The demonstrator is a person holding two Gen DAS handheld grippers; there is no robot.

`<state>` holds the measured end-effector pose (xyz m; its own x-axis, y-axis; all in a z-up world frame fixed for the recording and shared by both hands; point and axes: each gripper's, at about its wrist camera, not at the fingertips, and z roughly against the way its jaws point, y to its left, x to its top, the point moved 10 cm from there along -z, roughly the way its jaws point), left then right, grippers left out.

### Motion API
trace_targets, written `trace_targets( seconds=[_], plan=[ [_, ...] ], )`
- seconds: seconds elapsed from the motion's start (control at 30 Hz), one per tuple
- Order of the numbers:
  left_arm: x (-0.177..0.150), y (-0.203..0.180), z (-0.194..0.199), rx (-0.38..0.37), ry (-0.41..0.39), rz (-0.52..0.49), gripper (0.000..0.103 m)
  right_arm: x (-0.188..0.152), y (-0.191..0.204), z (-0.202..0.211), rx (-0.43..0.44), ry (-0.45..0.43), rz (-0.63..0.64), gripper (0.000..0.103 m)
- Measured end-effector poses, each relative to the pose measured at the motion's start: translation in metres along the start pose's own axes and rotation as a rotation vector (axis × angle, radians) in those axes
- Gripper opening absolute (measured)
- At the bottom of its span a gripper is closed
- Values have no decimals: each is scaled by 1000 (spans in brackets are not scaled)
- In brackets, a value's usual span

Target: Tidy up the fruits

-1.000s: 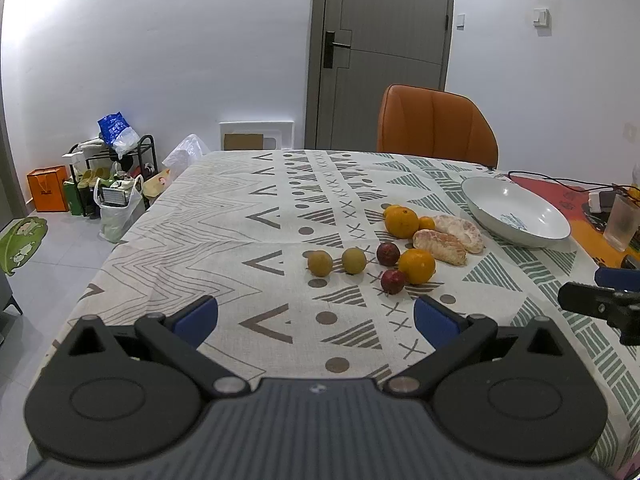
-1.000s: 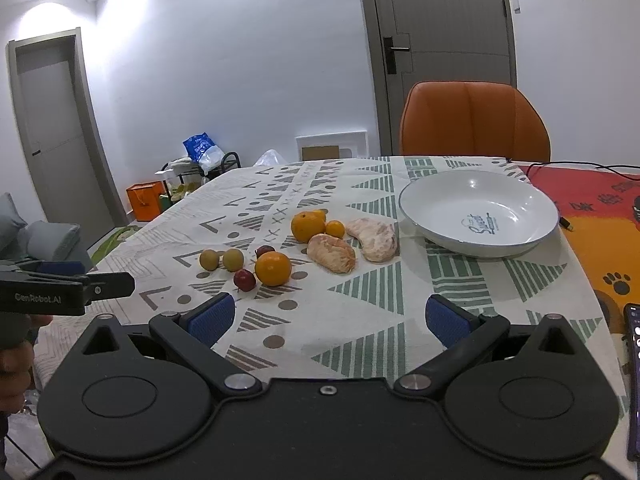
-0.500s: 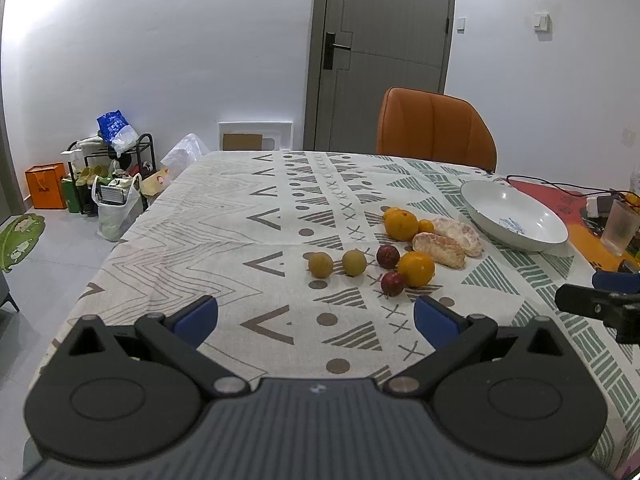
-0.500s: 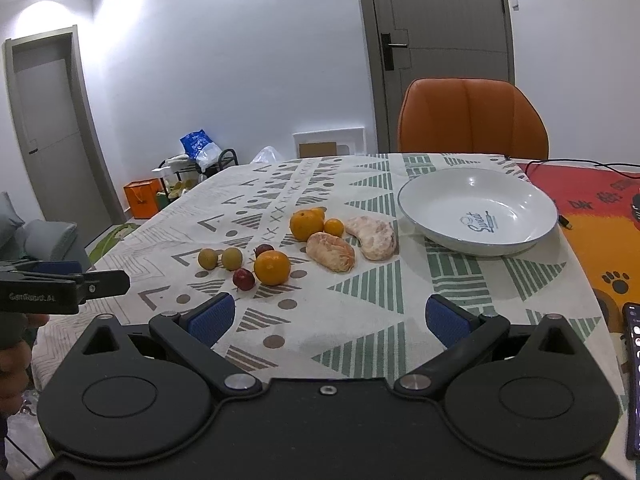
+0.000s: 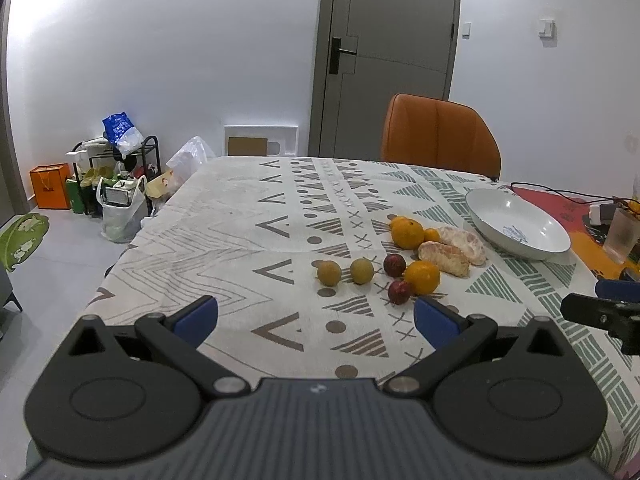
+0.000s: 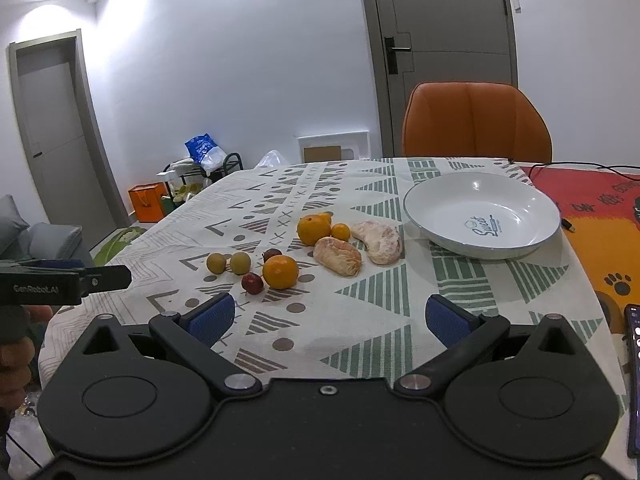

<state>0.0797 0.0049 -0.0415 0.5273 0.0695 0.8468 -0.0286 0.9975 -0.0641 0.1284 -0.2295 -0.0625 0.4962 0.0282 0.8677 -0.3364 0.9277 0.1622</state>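
Fruit lies loose on the patterned tablecloth: two yellow-green fruits (image 5: 329, 273) (image 5: 362, 271), two dark red plums (image 5: 399, 291) (image 5: 394, 265), a near orange (image 5: 422, 277), a far orange (image 5: 407, 233) with a small one (image 5: 431, 235), and two peeled citrus pieces (image 5: 443, 258) (image 5: 464, 245). An empty white bowl (image 5: 516, 228) stands to their right; it also shows in the right wrist view (image 6: 480, 216). My left gripper (image 5: 316, 318) is open and empty, short of the fruit. My right gripper (image 6: 327, 318) is open and empty, near the table's front edge.
An orange chair (image 5: 440, 136) stands at the far side. A red-orange mat (image 6: 600, 216) with a cable covers the right end, a phone (image 6: 634, 384) lies at its near edge, and a glass (image 5: 622, 236) stands beyond the bowl. Bags and a rack (image 5: 116, 184) sit on the floor at left.
Both grippers have shifted only slightly, with the fruit and bowl sitting a little differently in view. Both stay open and empty. No fruit has moved.
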Motion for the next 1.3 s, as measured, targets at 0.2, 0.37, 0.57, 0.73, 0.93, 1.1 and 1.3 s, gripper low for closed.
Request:
trace_targets(
  seconds=[0.2,0.37,0.57,0.73,0.93,1.1,1.3],
  plan=[
    [2,-2,2,1,-8,-2,103,0,0,1,4,0,-5,103],
    [2,-4,3,-2,-8,-8,103,2,0,3,2,-9,-11,103],
    [3,-3,3,-2,-9,-9,103,1,-2,3,-2,-7,-15,103],
    [3,-2,1,-6,-16,3,103,1,-3,2,-1,-11,-13,103],
    [2,-5,-9,-1,-12,5,103,3,-12,-1,-13,-35,-17,103],
    [6,-7,-17,-7,-23,19,103,5,-21,-10,-17,-24,-28,103],
    [6,-18,-31,-52,-29,12,103,3,-27,-21,1,-9,-32,103]
  ],
)
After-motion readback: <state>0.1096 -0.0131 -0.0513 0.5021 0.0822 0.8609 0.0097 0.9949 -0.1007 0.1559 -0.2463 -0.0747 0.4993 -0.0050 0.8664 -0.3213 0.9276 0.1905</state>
